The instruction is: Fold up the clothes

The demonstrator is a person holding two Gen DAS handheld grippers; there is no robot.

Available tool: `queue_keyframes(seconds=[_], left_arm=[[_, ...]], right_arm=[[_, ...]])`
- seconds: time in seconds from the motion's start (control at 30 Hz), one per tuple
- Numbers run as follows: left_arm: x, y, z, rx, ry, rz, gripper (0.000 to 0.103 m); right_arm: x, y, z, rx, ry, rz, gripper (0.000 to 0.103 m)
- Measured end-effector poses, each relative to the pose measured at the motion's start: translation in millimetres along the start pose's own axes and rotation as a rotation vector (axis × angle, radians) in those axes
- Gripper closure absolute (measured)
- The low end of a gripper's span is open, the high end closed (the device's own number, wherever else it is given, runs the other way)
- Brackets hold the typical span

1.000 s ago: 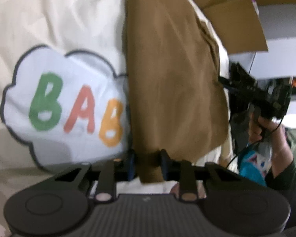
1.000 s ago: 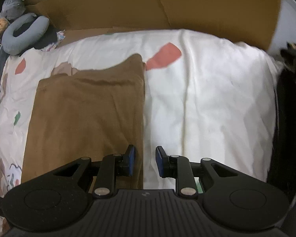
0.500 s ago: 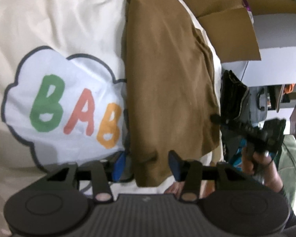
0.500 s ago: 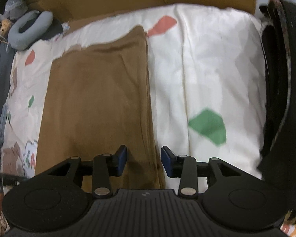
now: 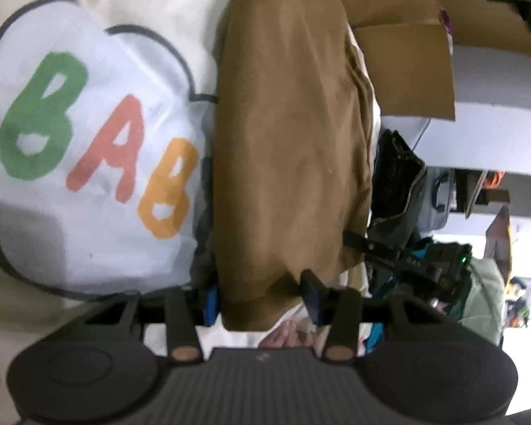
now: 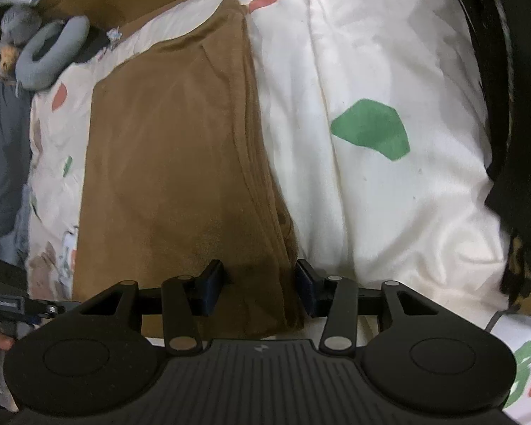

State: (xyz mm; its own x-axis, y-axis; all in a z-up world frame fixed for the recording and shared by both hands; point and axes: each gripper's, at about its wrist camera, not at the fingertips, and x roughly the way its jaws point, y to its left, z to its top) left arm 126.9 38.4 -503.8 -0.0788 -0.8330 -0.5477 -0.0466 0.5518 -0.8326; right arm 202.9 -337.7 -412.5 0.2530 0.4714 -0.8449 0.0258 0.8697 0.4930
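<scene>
A folded brown garment (image 5: 283, 124) lies lengthwise on a cream bed cover (image 5: 88, 241) printed with a white cloud and coloured letters. My left gripper (image 5: 260, 299) straddles the garment's near corner; its jaws are closing, the cloth lies between them, and the pads do not press on it. In the right wrist view the same brown garment (image 6: 173, 148) lies flat, its layered edge on the right. My right gripper (image 6: 258, 288) sits over that edge at the near end, with its jaws opening and cloth between them.
Cardboard flaps (image 5: 407, 53) stand past the bed's far side. A dark bag (image 5: 396, 177) lies beside the bed. A grey ring cushion (image 6: 49, 53) is at the far left. A black item (image 6: 506, 106) lies along the right of the cover (image 6: 371, 53).
Both grippers' jaws have widened from a narrow gap. The left has let go of the brown corner it pinched. The right has slid along the garment's edge, so more of the cloth shows.
</scene>
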Motion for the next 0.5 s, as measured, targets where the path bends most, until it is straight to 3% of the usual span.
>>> queue_keyframes(seconds=[0.07,0.4,0.5], left_arm=[[1,1,1,-0.008,0.001,0.015,0.074],[-3,6,-2,-0.02,-0.007,0.013,0.084],[-17,10,-5,-0.018,-0.004,0.014,0.088]], right_arm=[[0,-5,1,0.032,0.003,0.019,0.052],[3,-15,8,0.121,0.02,0.042,0.055],[6,-2,6,0.067,0.006,0.001,0.069]])
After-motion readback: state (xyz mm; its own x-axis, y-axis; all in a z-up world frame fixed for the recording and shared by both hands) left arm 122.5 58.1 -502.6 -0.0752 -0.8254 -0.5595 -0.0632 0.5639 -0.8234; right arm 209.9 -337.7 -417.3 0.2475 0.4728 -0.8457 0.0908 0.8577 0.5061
